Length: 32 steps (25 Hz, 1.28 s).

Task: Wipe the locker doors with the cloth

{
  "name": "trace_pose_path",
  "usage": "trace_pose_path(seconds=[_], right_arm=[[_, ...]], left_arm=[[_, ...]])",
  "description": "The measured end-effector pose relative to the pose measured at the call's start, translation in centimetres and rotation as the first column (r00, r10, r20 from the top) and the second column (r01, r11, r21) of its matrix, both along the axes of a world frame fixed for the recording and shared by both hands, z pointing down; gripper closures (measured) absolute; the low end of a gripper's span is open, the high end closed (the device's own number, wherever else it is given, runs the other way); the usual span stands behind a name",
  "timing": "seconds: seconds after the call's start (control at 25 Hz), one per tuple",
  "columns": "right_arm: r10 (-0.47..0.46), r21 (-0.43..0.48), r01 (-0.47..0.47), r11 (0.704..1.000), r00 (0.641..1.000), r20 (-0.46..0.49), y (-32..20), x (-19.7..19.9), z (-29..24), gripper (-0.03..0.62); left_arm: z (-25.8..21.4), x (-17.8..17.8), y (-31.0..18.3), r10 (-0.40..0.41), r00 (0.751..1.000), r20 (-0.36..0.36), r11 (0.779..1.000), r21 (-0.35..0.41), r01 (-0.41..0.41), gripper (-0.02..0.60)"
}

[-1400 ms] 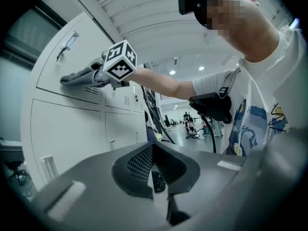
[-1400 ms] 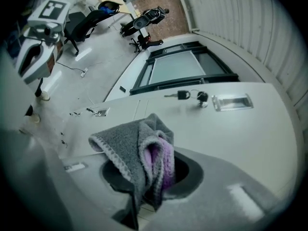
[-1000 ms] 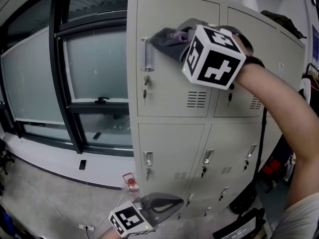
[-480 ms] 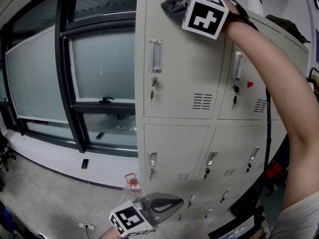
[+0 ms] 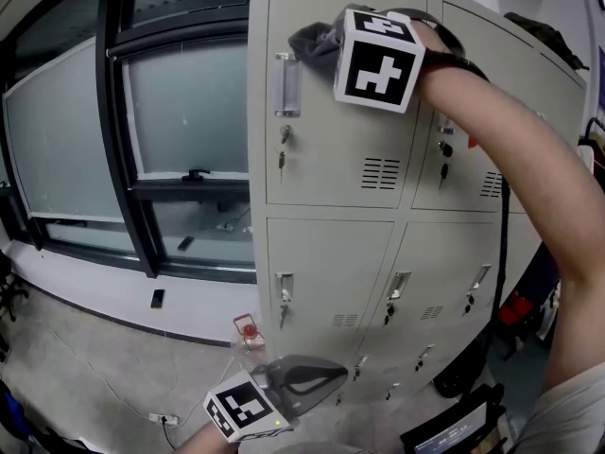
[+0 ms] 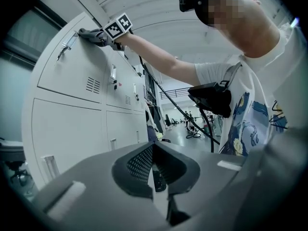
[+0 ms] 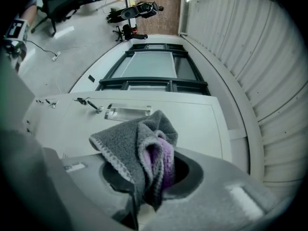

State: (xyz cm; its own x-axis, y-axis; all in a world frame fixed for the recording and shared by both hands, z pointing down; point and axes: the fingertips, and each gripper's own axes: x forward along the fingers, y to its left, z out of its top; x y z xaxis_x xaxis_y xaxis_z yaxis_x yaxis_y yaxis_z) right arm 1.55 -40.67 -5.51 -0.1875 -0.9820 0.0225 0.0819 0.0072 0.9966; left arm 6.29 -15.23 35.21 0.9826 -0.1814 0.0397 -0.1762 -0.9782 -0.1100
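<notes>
- Head view: the right gripper [image 5: 338, 43] presses a grey cloth [image 5: 312, 38] against the top-left locker door [image 5: 331, 149], just right of its handle [image 5: 286, 85], at the end of a high-stretched arm.
- Right gripper view: the jaws are clamped on the bunched cloth, its purple face folded inward and a loose grey fold flopping past the tips. The hold looks like a pinch on a wad, so a hard drag across the metal could pull the cloth free and drop it to the floor.
- The handle and the key [image 5: 282, 162] below it stick out from the door. A sweep left or down risks catching the loose fold on them or knocking the key.
- Only a small patch of cloth seems to meet the door. If the wad shifts, the hard jaw tips themselves could scrape the paint.
- Left gripper view: the left gripper [image 6: 155, 174] hangs low by the bottom lockers, jaws closed on nothing, too far off to catch a dropped cloth.
</notes>
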Motion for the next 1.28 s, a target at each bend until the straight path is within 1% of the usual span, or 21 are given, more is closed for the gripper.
trace_pose_path(seconds=[0.2,0.68,0.92,1.12,1.28], right_arm=[[-0.016,-0.058,0.013,0.998,0.998,-0.054,-0.1,-0.5,4.7,0.505],[-0.021,-0.176,0.003,0.984,0.995,-0.100,-0.1,0.3,13.6,0.506],[-0.002,-0.185,-0.014,0.983,0.996,-0.087,-0.2,0.7,16.4,0.507],[-0.007,-0.221,-0.025,0.975,0.990,-0.141,-0.3,0.9,20.1,0.507],[-0.013,-0.270,-0.033,0.962,0.986,-0.167,-0.3,0.8,23.3,0.507]], left_arm=[[0.2,-0.1,0.1,0.001,1.000,0.002,1.000,-0.003,-0.001,0.578],[0.4,-0.2,0.4,0.003,1.000,0.004,1.000,-0.011,-0.003,0.578],[0.5,0.0,0.6,0.008,1.000,0.002,1.000,-0.013,-0.008,0.578],[0.5,-0.2,0.5,0.001,1.000,-0.001,1.000,-0.016,-0.001,0.578],[0.4,-0.1,0.8,0.006,1.000,0.004,1.000,-0.013,-0.006,0.578]])
